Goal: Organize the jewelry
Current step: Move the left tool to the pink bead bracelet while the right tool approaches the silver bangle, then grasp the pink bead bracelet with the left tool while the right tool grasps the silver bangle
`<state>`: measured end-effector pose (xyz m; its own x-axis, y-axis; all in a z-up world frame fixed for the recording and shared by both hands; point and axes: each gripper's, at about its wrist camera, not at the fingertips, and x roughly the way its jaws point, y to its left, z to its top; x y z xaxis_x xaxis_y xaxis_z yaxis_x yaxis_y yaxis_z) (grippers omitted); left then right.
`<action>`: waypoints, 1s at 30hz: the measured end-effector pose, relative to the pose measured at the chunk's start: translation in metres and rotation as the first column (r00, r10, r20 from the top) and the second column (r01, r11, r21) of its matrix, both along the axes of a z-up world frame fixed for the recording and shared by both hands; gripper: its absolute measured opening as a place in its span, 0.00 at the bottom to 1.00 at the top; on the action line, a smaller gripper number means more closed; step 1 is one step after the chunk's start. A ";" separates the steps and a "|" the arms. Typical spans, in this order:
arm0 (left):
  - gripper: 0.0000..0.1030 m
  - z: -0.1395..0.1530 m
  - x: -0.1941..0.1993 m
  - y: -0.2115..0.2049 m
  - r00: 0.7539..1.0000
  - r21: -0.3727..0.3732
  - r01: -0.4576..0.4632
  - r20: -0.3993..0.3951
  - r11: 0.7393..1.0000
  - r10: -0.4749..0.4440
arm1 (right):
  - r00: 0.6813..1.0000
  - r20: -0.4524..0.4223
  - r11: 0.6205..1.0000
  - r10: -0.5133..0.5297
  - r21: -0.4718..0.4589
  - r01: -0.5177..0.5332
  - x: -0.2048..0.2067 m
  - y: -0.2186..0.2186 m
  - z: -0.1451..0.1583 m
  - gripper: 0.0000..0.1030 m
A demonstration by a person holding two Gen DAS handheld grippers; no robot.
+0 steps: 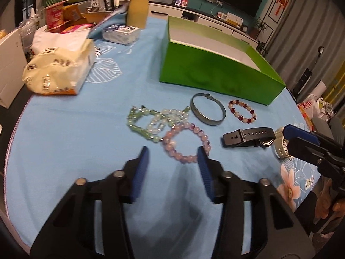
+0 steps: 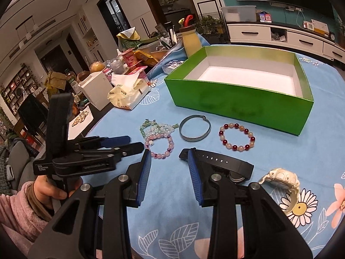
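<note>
An open green box (image 1: pixel 215 75) (image 2: pixel 237 99) with a white inside stands on the blue cloth. In front of it lie a green bead bracelet (image 1: pixel 146 118) (image 2: pixel 155 127), a pink bead bracelet (image 1: pixel 186 142) (image 2: pixel 160 147), a metal bangle (image 1: pixel 208 112) (image 2: pixel 195 130), a red-and-cream bead bracelet (image 1: pixel 242 111) (image 2: pixel 237 138), a black watch (image 1: pixel 248 137) (image 2: pixel 224 161) and a white watch (image 1: pixel 280 142) (image 2: pixel 282 180). My left gripper (image 1: pixel 173 151) is open, just short of the pink bracelet. My right gripper (image 2: pixel 169 154) is open, its right finger over the black watch's strap.
A tissue pack (image 1: pixel 60 69) (image 2: pixel 129 95), a small plastic case (image 1: pixel 120 33), a yellow jar (image 1: pixel 138 10) (image 2: pixel 190 38) and snack clutter crowd the table's far left. The table edge runs along the left. A person's hand (image 2: pixel 51 190) holds the left gripper.
</note>
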<state>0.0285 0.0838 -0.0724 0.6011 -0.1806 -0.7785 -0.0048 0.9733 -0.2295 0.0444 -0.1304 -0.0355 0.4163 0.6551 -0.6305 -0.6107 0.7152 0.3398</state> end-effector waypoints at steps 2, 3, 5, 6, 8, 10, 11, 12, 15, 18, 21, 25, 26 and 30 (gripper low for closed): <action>0.40 -0.003 0.004 -0.004 1.000 0.016 -0.005 -0.003 1.000 0.005 | 1.000 0.000 1.000 -0.002 0.001 0.002 0.001 -0.001 0.000 0.35; 0.40 -0.004 0.006 -0.005 1.000 0.021 -0.008 -0.005 1.000 0.008 | 1.000 -0.002 1.000 -0.004 0.001 0.004 0.001 -0.002 -0.001 0.35; 0.35 -0.009 0.011 -0.008 1.000 0.038 -0.009 -0.015 0.999 0.010 | 1.000 -0.004 1.000 -0.006 0.000 0.006 0.002 -0.003 -0.001 0.35; 0.35 -0.009 0.012 -0.010 1.000 0.051 -0.007 -0.006 0.999 0.008 | 1.000 -0.004 1.000 -0.007 -0.001 0.007 0.003 -0.003 -0.002 0.35; 0.34 -0.010 0.014 -0.015 1.000 0.084 0.006 0.007 0.996 -0.006 | 1.000 -0.005 1.000 -0.009 -0.001 0.009 0.004 -0.004 -0.003 0.35; 0.27 -0.010 0.014 -0.018 1.000 0.115 0.019 0.016 0.993 -0.021 | 1.000 -0.009 1.000 -0.009 -0.001 0.009 0.005 -0.004 -0.004 0.35; 0.20 -0.010 0.015 -0.018 1.000 0.121 0.021 0.019 0.992 -0.024 | 1.000 -0.011 1.000 -0.010 -0.002 0.010 0.005 -0.004 -0.004 0.35; 0.17 -0.010 0.015 -0.017 0.999 0.127 0.020 0.022 0.992 -0.023 | 1.000 -0.013 1.000 -0.011 -0.002 0.011 0.006 -0.004 -0.005 0.35; 0.12 -0.011 0.015 -0.014 0.999 0.118 0.019 0.029 0.993 -0.022 | 1.000 -0.019 1.000 -0.013 -0.005 0.013 0.007 -0.004 -0.007 0.35; 0.07 -0.011 0.013 -0.011 0.999 0.080 0.020 0.030 0.997 -0.022 | 1.000 -0.020 1.000 -0.010 -0.012 0.010 0.007 -0.002 -0.009 0.35; 0.07 0.000 0.004 -0.006 0.997 0.025 0.018 0.078 1.000 -0.020 | 1.000 -0.016 1.000 -0.008 -0.018 0.008 0.008 0.000 -0.008 0.35; 0.07 0.024 -0.005 0.004 0.990 -0.003 0.006 0.139 1.000 -0.006 | 1.000 -0.010 1.000 -0.008 -0.025 0.008 0.010 -0.001 -0.006 0.35; 0.07 0.032 -0.007 0.007 0.988 -0.007 -0.002 0.157 1.000 0.003 | 1.000 -0.010 1.000 -0.008 -0.026 0.007 0.012 0.000 -0.006 0.35; 0.07 0.052 -0.010 0.017 0.978 -0.020 -0.024 0.207 1.000 0.028 | 1.000 -0.010 0.999 0.011 -0.035 -0.011 0.017 0.009 -0.007 0.35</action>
